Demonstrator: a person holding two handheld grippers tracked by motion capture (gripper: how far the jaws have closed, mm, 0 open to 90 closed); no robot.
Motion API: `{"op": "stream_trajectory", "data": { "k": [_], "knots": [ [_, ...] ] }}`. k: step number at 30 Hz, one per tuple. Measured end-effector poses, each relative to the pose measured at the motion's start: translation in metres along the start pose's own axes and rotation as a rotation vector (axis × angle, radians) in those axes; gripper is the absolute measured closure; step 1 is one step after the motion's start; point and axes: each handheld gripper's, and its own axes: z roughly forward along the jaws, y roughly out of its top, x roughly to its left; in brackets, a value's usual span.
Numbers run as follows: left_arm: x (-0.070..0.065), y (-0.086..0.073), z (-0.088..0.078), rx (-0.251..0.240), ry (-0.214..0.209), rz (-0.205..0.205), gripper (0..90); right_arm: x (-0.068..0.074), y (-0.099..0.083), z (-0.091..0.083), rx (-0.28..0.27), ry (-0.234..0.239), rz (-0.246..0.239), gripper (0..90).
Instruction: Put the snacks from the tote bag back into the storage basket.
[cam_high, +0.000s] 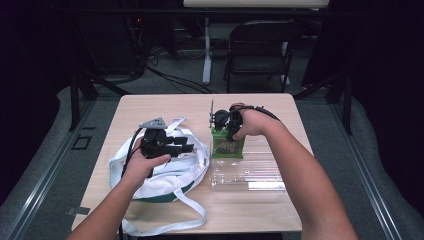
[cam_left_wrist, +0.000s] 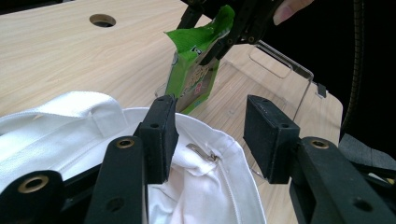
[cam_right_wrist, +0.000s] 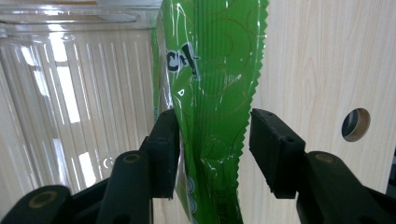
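Note:
A green snack packet (cam_high: 227, 146) stands upright at the near end of a clear plastic tray (cam_high: 250, 175). My right gripper (cam_high: 224, 132) points down over its top. In the right gripper view the packet's crimped edge (cam_right_wrist: 210, 70) lies between the open jaws of that gripper (cam_right_wrist: 212, 140), the right pad apart from it. My left gripper (cam_high: 186, 145) rests on a white cloth bag (cam_high: 165, 175). In the left gripper view its jaws (cam_left_wrist: 210, 135) stand apart above the bag's zippered mouth (cam_left_wrist: 203, 153), nothing pinched, with the packet (cam_left_wrist: 194, 70) beyond.
The bag's long strap (cam_high: 165, 227) loops toward the table's near edge. A round hole (cam_right_wrist: 356, 124) pierces the wooden tabletop (cam_high: 150, 105). Behind the table stand a folding chair (cam_high: 260, 50) and a white desk leg (cam_high: 206, 50).

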Motion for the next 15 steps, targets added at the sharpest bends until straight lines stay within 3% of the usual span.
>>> {"op": "stream_trajectory", "data": {
  "k": [2, 15],
  "knots": [
    [0.0007, -0.0002, 0.0005, -0.001, 0.002, -0.001, 53.7, 0.0002, -0.0009, -0.0007, -0.009, 0.006, 0.019, 53.1],
    [0.0002, 0.0010, 0.0007, -0.001, 0.006, -0.003, 52.8, -0.0001, -0.0031, -0.0076, -0.017, 0.008, 0.028, 52.0]
  ]
}}
